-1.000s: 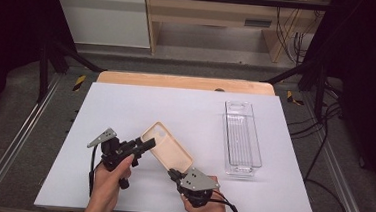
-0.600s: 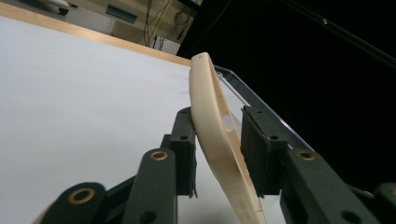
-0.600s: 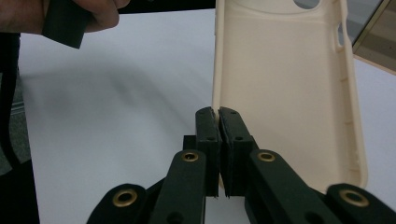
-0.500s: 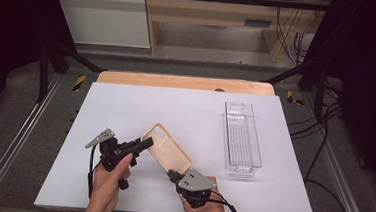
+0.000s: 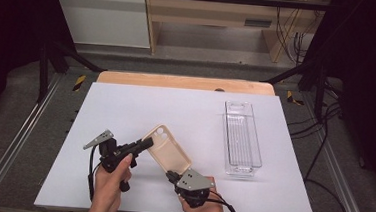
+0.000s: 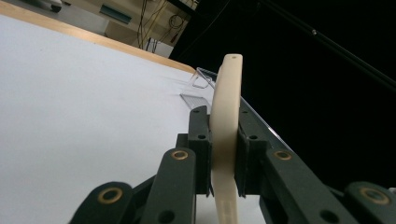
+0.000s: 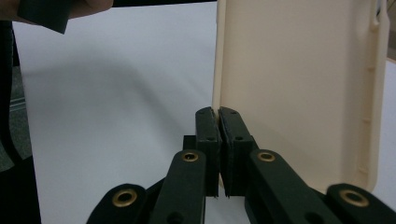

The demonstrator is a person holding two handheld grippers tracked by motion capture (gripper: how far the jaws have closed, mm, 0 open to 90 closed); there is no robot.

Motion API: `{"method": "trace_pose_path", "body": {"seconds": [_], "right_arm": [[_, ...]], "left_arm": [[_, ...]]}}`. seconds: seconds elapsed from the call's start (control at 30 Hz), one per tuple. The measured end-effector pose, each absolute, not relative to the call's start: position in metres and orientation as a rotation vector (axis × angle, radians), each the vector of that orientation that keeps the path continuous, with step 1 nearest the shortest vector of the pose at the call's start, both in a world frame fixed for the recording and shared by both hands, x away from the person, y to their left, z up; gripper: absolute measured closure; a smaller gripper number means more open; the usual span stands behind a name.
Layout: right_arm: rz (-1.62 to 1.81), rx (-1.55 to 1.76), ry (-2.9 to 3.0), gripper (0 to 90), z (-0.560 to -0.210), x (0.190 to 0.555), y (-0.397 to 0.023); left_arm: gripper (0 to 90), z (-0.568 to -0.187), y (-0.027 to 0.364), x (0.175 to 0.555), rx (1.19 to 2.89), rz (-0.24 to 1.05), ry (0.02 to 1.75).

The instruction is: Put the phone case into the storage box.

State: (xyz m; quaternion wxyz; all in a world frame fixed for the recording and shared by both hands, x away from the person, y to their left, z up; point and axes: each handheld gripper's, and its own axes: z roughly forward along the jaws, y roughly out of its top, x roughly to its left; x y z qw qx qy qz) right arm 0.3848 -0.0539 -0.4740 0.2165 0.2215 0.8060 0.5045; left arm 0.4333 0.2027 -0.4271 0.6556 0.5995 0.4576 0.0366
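One phone case [image 5: 168, 154], beige, with round camera cut-outs at its upper end; lower centre of the high view, over the white table [image 5: 175, 110]. Two grippers. Left gripper [image 5: 142, 144], lower left: jaws have just been closing and now pinch the case's edge, seen edge-on in the left gripper view [image 6: 225, 135]. Right gripper [image 5: 171, 175], lower centre: jaws pressed together on the case's near corner [image 7: 299, 84]. One clear plastic tray [image 5: 242, 136], centre right, well apart from the case.
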Motion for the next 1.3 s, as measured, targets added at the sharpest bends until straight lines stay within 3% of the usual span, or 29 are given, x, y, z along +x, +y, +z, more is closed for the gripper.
{"method": "trace_pose_path", "body": {"seconds": [0.47, 0.57, 0.7, 0.87, 1.07, 1.3], "right_arm": [[1.41, 0.623, 2.25, 85.9, -0.475, 0.386, -0.053], [1.426, 0.613, 2.259, 77.6, -0.476, 0.385, -0.052], [1.444, 0.601, 2.242, 58.8, -0.474, 0.384, -0.049], [1.449, 0.626, 2.223, 47.6, -0.472, 0.385, -0.051], [1.488, 0.732, 2.19, 25.1, -0.471, 0.392, -0.055], [1.503, 0.767, 2.17, 14.5, -0.47, 0.395, -0.057]], "left_arm": [[79.8, -0.422, 0.195, 0.428, 1.381, 0.112, 1.012], [79.8, -0.422, 0.194, 0.427, 1.392, 0.12, 1.006], [79.8, -0.421, 0.192, 0.426, 1.405, 0.155, 1.002], [79.8, -0.418, 0.192, 0.425, 1.43, 0.217, 0.994], [79.8, -0.415, 0.187, 0.421, 1.472, 0.29, 0.976], [79.8, -0.412, 0.183, 0.418, 1.5, 0.332, 0.957]]}}
